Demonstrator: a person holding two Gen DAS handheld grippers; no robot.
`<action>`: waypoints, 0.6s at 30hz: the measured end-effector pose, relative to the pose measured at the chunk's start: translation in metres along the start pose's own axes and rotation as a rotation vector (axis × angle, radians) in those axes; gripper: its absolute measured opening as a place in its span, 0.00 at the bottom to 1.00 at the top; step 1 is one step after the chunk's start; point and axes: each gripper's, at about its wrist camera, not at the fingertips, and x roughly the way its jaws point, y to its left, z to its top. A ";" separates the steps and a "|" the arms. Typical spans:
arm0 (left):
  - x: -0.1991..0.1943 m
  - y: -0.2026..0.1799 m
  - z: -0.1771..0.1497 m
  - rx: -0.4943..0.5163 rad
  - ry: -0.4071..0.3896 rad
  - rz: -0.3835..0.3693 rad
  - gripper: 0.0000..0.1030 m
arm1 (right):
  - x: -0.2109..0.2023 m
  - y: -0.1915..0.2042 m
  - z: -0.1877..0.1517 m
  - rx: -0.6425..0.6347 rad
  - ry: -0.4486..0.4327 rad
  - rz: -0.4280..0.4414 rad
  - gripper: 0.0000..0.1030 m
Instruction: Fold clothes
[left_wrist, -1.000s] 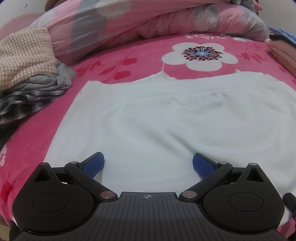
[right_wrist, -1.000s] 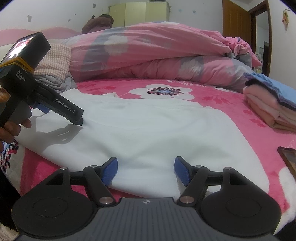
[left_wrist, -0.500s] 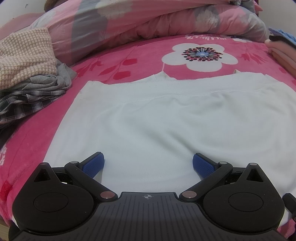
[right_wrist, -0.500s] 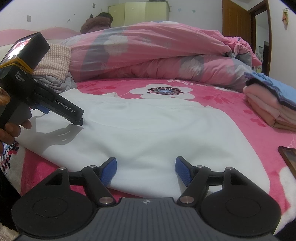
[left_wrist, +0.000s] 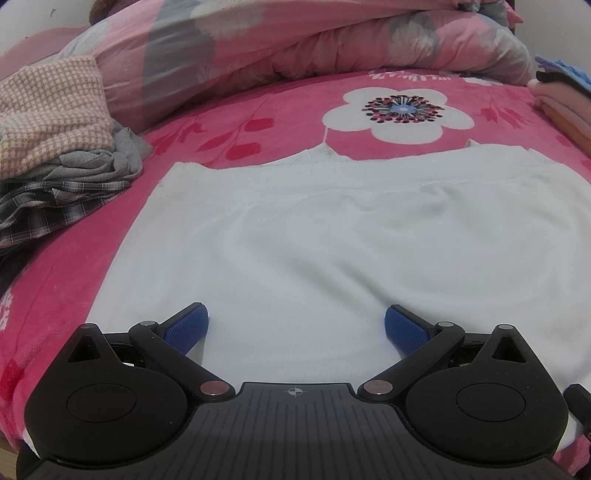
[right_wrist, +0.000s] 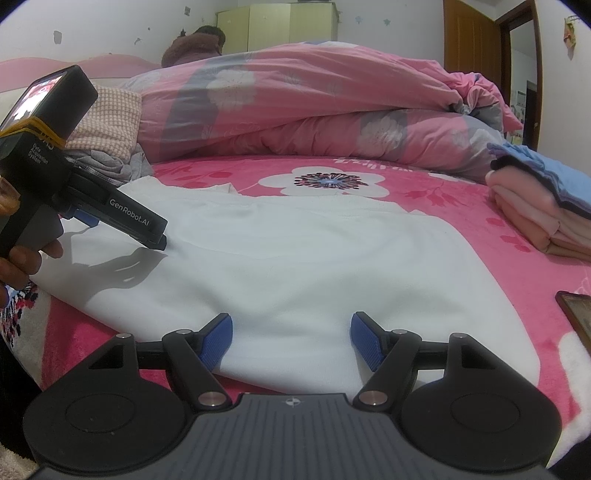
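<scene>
Nothing has shifted since the earlier frames: the left gripper and right gripper both stay spread over the white garment, flat mid-bed. Unfolded clothes lie at 10 o'clock, a folded stack at 2 o'clock.

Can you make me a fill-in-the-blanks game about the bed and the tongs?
1. The garment spread flat on the bed is ____ in colour.
2. The big flower on the pink blanket has ____ petals.
3. The left tongs and the right tongs both stand ____, gripping nothing.
4. The pads on the right tongs are ____.

Missing words: white; white; open; blue
</scene>
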 end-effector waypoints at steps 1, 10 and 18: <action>0.000 0.000 0.000 0.001 -0.002 -0.001 1.00 | 0.000 0.000 0.000 0.000 0.000 0.000 0.72; -0.006 0.016 0.008 -0.005 0.006 -0.004 1.00 | 0.000 -0.001 0.000 0.004 -0.002 0.004 0.72; -0.042 0.103 0.031 0.031 -0.064 0.181 1.00 | 0.000 -0.003 -0.001 0.007 -0.005 0.020 0.73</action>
